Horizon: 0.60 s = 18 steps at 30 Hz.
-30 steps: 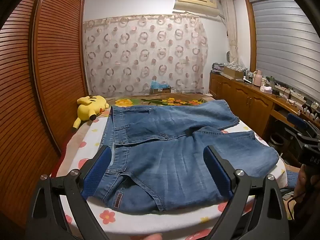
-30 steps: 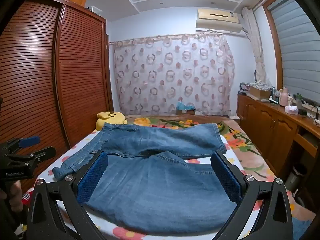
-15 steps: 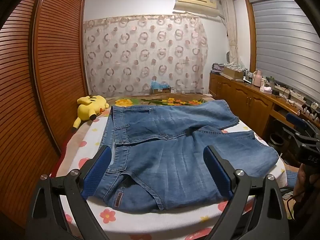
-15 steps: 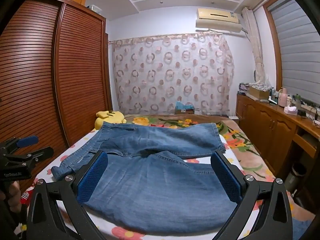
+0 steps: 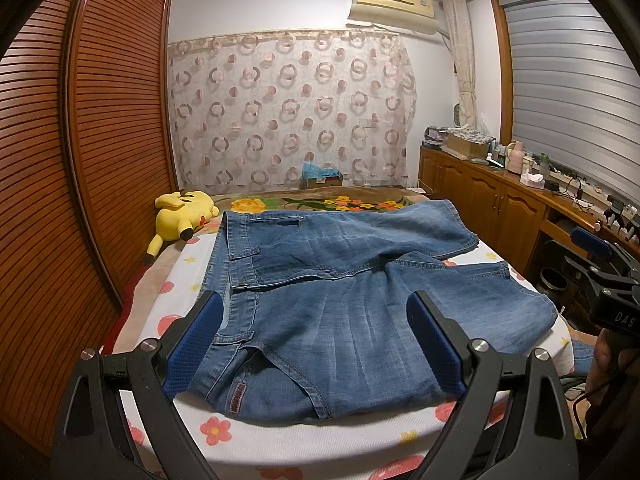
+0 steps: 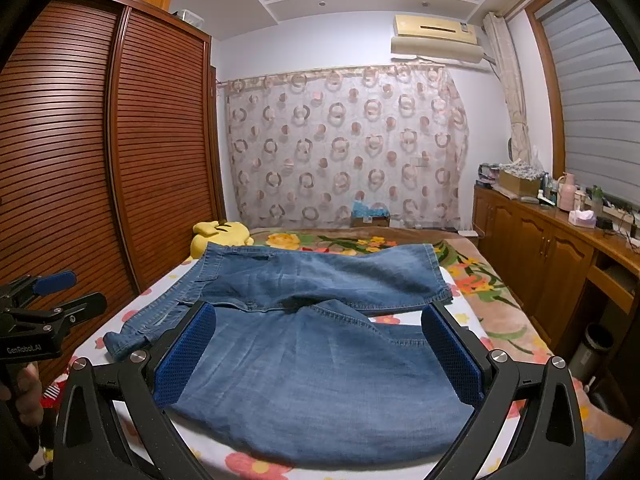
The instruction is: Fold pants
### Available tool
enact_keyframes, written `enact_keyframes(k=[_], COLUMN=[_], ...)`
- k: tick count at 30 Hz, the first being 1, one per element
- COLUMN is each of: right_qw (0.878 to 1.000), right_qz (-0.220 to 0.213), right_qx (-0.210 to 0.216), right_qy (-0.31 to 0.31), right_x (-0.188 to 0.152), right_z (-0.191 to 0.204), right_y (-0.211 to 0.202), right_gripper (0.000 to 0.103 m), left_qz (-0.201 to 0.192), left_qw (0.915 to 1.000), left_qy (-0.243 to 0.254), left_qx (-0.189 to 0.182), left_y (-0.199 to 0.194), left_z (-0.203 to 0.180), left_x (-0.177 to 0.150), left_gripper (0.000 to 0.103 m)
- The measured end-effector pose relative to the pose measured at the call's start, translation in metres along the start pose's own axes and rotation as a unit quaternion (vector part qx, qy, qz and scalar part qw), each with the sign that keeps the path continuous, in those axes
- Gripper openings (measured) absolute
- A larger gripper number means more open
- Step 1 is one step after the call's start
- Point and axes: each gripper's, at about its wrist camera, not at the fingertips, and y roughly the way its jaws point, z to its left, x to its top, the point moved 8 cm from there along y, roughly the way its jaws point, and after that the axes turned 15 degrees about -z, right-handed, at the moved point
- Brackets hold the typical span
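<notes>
Both the left gripper and the right gripper are spread wide and grip nothing, each hovering short of the blue denim pants, which lie spread across the flowered bed ahead of and below the blue pads.

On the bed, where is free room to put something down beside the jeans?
A bare strip of flowered sheet lies between the jeans and the yellow plush toy. Another strip runs along the near edge, before the jeans. The flowered blanket beyond the far leg is free. The middle is fully covered.
</notes>
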Motion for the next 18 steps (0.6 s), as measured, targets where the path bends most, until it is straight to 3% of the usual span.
enact_keyframes(k=[18], right_qw=[1.0], right_qz=[0.002], right_qx=[-0.002], right_qy=[0.004], right_x=[-0.006], right_z=[0.002], right_y=[-0.0018], right_gripper=[0.103], left_qz=[-0.001], left_qw=[1.0], left_qy=[-0.002], left_qx=[0.0], left_y=[-0.0014], left_z=[0.0003], left_x=[0.0004], left_gripper=[0.094])
